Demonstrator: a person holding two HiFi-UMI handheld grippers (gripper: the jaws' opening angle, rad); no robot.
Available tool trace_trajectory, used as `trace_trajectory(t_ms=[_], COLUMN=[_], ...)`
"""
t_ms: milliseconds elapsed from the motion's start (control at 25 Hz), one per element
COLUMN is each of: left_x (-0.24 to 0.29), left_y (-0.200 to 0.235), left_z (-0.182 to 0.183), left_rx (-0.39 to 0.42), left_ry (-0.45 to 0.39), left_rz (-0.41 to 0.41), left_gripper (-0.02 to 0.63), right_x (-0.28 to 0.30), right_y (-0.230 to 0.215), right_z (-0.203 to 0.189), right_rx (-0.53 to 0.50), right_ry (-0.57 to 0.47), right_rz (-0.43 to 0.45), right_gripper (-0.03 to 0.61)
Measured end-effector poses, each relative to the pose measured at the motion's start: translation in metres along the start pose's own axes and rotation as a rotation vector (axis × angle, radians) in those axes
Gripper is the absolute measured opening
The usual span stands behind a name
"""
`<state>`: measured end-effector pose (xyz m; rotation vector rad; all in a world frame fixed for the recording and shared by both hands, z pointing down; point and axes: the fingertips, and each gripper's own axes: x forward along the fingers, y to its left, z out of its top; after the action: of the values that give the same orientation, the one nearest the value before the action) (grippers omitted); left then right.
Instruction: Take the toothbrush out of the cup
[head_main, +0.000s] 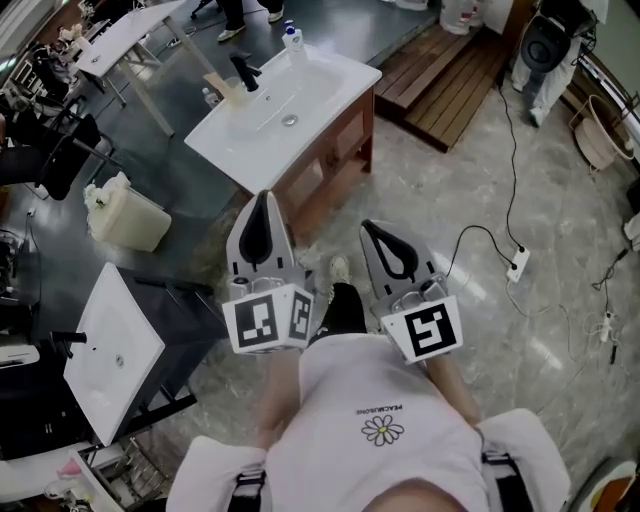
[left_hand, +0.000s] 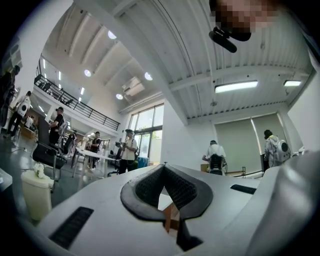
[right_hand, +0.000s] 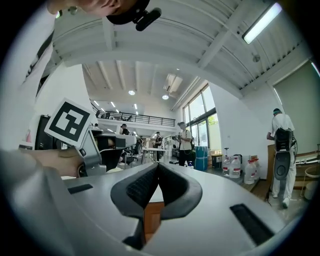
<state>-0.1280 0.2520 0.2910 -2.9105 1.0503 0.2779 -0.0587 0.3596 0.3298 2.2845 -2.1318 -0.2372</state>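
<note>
Toothbrush and cup are nowhere that I can pick out for certain. My best guess at where they stand is the white rectangular washbasin top on its wooden cabinet (head_main: 335, 75), well ahead of me across the pale stone floor (head_main: 480, 200). A black tap (head_main: 245, 72) and a small clear bottle with a blue cap (head_main: 292, 38) stand on it, but anything smaller there is too tiny to name. I hold both tongs low in front of my chest, side by side and apart from each other, pointing towards that basin. My left tongs (head_main: 266, 200) are clenched, the ribbed black pads meeting at the tip with nothing between them, and my right tongs (head_main: 369, 227) are clenched on nothing in the same way. Each gripper view shows only the cabinet's wood through the gap below the closed tip. I judge the brush will be light and stiff, with a slim, smooth plastic handle that may be wet and so apt to slip or twist between the pads. I would take it on the handle just above the cup's rim, pads across its flatter sides, and draw it straight up. The cup is likely light too and could tip or ride up with the brush, so the other tongs may need to steady it.
</note>
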Motion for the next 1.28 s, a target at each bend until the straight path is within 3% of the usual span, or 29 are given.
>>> trace_trajectory(t_ms=[480, 880, 1280], left_x=[0.141, 0.272, 0.348], left_y=[0.062, 0.163, 0.217], left_z=[-0.028, -0.026, -0.042], left_rx=[-0.058, -0.070, -0.034], left_ry=[-0.012, -0.094, -0.086], left_rz=[0.006, 0.043, 0.091], left_gripper=[0.017, 0.017, 0.017], right_x=[0.156, 0.333, 0.431], right_y=[-0.048, -0.080, -0.110], right_z=[-0.030, -0.030, -0.054], right_rx=[-0.115, -0.136, -0.042], right_ry=[0.077, 0.064, 0.091], right_rz=[0.109, 0.208, 0.198], right_gripper=[0.012, 0.011, 0.012])
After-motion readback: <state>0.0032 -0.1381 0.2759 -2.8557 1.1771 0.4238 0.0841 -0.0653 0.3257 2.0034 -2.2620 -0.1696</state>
